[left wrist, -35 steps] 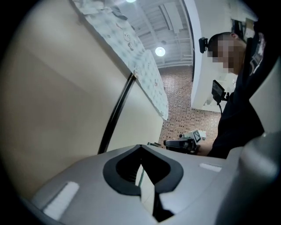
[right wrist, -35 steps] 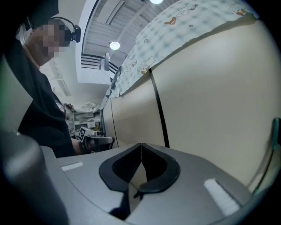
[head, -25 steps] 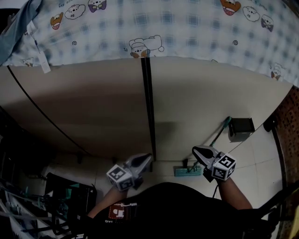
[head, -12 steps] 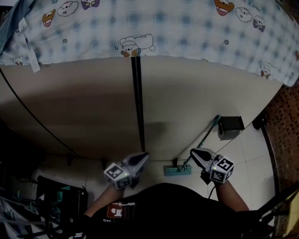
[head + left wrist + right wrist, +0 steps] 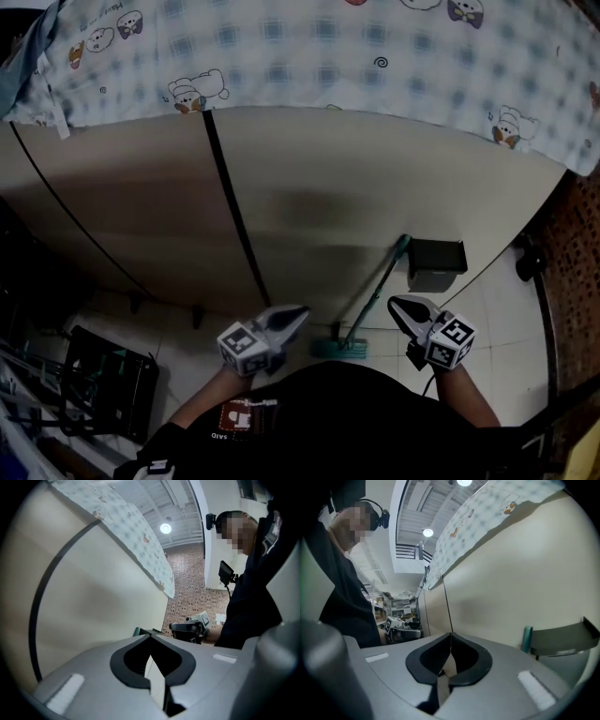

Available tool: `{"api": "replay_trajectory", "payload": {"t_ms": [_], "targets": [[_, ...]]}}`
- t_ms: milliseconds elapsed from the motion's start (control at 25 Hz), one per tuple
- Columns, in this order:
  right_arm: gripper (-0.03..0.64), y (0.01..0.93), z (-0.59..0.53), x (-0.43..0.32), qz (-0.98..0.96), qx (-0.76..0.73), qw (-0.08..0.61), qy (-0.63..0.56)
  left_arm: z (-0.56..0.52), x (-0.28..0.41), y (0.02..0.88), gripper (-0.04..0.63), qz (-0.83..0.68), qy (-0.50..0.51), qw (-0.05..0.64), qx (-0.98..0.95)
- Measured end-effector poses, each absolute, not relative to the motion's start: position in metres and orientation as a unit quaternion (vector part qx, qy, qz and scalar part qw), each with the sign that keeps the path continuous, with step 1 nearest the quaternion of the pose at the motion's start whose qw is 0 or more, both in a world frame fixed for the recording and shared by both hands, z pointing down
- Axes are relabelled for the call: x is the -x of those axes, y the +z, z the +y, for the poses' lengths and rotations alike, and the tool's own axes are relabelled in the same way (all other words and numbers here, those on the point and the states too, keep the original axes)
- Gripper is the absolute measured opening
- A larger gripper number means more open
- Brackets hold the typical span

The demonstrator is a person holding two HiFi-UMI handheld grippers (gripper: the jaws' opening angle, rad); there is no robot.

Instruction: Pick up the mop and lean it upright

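A beige wall (image 5: 375, 187) fills the far side, with a checked cloth (image 5: 328, 56) hanging over its top. The mop (image 5: 375, 289) slants at the foot of the wall, just left of a dark box (image 5: 437, 265). Its head rests on the floor between the grippers. The left gripper (image 5: 300, 312) and right gripper (image 5: 394, 303) each have their jaws pressed together on nothing.

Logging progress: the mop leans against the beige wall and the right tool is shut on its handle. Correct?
No. The mop leans against the beige wall, but the right tool is shut on nothing; the right gripper view shows its jaws together, empty.
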State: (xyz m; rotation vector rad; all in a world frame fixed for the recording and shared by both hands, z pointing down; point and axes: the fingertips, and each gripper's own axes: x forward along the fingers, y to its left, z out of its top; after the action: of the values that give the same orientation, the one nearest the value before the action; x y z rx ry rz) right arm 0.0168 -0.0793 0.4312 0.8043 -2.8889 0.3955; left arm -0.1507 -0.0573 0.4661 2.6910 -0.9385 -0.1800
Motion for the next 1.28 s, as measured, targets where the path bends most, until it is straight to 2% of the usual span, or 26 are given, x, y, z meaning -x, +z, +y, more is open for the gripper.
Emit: {"api": "replay_trajectory", "payload": {"t_ms": [240,400,720,960,1240,1280], "targets": [[0.017,0.436,-0.091,-0.129,-0.963,-0.224,0.086,0.121,-0.072,0.006,0.462,-0.002,-0.337,-0.082,0.175,-0.921],[0.017,0.438,-0.098,-0.166,-0.963,-0.218,0.075,0.141,-0.079,-0.036,0.45,-0.002,-0.337,-0.072,0.169,-0.923],[0.017,0.433,-0.11,-0.164,-0.955,-0.248,0.044,0.157,-0.096,-0.032,0.452,-0.002,-0.318,-0.057,0.163,-0.932],[0.017,0.43,-0.119,-0.156,-0.951,-0.267,0.045,0.149,-0.116,-0.021,0.452,-0.002,-0.299,-0.047,0.163,-0.939],[0.017,0.433,-0.124,-0.159,-0.947,-0.275,0.055,0.156,-0.165,-0.029,0.494,0.003,-0.3,0.006,0.152,-0.942],[0.017,0.435,-0.125,-0.161,-0.946,-0.278,0.055,0.159,-0.172,-0.034,0.504,0.021,-0.299,0.022,0.15,-0.942]]}}
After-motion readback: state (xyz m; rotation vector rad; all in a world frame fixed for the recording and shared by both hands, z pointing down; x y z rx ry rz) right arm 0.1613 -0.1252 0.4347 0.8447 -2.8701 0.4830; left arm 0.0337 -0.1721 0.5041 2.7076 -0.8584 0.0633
